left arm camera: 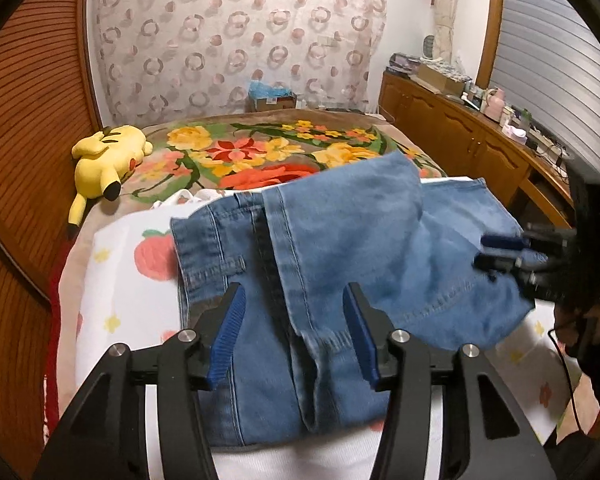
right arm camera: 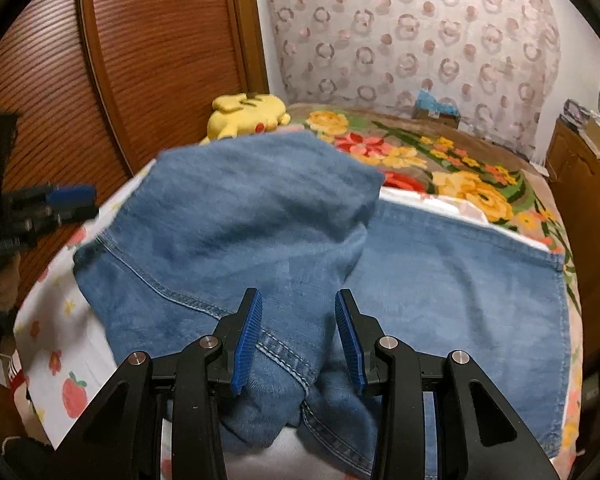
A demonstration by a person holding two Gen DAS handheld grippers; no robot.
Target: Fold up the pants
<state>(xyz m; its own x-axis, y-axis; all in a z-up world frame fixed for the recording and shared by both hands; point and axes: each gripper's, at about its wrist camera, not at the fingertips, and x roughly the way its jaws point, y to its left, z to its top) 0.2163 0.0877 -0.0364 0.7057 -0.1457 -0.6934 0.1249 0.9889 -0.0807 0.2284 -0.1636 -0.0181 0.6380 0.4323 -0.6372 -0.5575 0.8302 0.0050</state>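
Taking the blue denim pants (left arm camera: 332,240) as the landmark: far to their left, up against the ribbed wooden headboard (left arm camera: 24,128), a yellow plush toy (left arm camera: 104,160) lies on the flowered blanket (left arm camera: 260,152). The pants themselves lie spread on a white sheet printed with fruit (left arm camera: 140,256), which covers the near part of the bed. 1 leg is folded back over the rest, so a raised fold of denim sits on top of the flat part.

The left tool (left arm camera: 292,300) hangs over the pants' near left portion, its 2 blue pads standing apart with denim below them; neither pad presses on the cloth. The right tool (right arm camera: 299,312) hangs over the pants' near edge, above a stitched seam, its pads a moderate gap apart and gripping nothing; denim bunches under and between them.

To the right of the pants, beyond the bed's edge, a wooden cabinet (left arm camera: 452,128) runs along the wall, its top crowded with small items.
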